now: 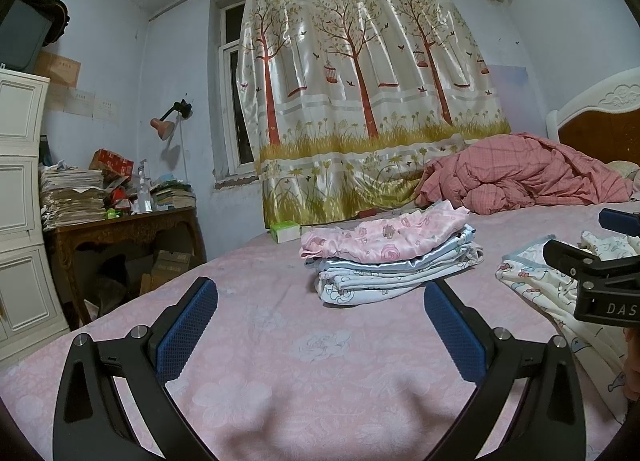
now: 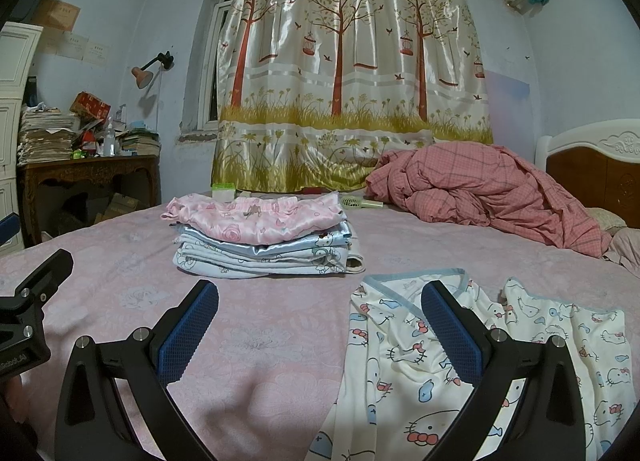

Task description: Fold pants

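Starting a fresh pair looks like the step in hand: nothing is gripped, and the white cartoon-print pants [image 2: 460,361] lie unfolded on the bed [image 2: 260,341], to the right of centre in the right wrist view and at the right edge in the left wrist view.

The bed, under a pink floral sheet, fills the foreground. Behind it hangs a tree-print curtain [image 2: 352,73], with a rumpled pink plaid quilt [image 2: 492,193] at the far right by the headboard. A stack [image 2: 260,237] of already folded clothes sits mid-bed, a pink piece on top and pale blue ones beneath, well apart from the pants.

The pants are cream with cat faces and fish and a blue-trimmed waistband [image 2: 416,277] at the far end. The two legs run toward the camera, lying roughly flat with soft wrinkles and a gap between them near the waist.

The right gripper [image 2: 320,325] hovers above the sheet with jaws wide apart and empty; its right finger shows over the near leg, though contact cannot be told. The left gripper [image 1: 320,325] is likewise wide open and empty, over bare sheet in front of the stack.

The next move probably calls for both grippers to pinch one leg at waist and hem and lay it over the other.
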`<state>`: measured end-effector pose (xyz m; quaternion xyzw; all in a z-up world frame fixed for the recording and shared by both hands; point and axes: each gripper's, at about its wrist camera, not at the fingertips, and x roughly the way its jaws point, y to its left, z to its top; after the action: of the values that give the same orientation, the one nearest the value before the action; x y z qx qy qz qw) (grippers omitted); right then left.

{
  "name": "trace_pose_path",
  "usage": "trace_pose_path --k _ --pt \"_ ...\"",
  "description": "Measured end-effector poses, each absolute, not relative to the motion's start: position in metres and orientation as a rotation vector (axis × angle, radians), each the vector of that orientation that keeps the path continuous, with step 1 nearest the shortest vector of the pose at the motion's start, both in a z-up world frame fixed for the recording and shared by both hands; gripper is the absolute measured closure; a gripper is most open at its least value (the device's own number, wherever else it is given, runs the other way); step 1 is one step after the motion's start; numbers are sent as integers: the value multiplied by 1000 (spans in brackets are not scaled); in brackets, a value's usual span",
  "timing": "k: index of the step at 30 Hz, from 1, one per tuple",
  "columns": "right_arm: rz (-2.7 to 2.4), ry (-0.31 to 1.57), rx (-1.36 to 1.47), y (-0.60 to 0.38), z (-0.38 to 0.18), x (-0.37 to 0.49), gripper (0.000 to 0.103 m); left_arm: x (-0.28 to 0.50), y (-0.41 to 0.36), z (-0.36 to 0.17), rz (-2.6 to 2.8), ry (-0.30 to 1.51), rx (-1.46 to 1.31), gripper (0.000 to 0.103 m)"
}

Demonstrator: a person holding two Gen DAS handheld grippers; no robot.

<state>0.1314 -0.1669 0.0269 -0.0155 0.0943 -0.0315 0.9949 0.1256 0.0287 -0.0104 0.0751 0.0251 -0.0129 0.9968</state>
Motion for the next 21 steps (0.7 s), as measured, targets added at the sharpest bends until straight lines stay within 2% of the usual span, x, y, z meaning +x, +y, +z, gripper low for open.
trace_pose_path --k 21 --pt "-63 191 -32 -167 29 132 1 125 34 -9 -27 59 152 0"
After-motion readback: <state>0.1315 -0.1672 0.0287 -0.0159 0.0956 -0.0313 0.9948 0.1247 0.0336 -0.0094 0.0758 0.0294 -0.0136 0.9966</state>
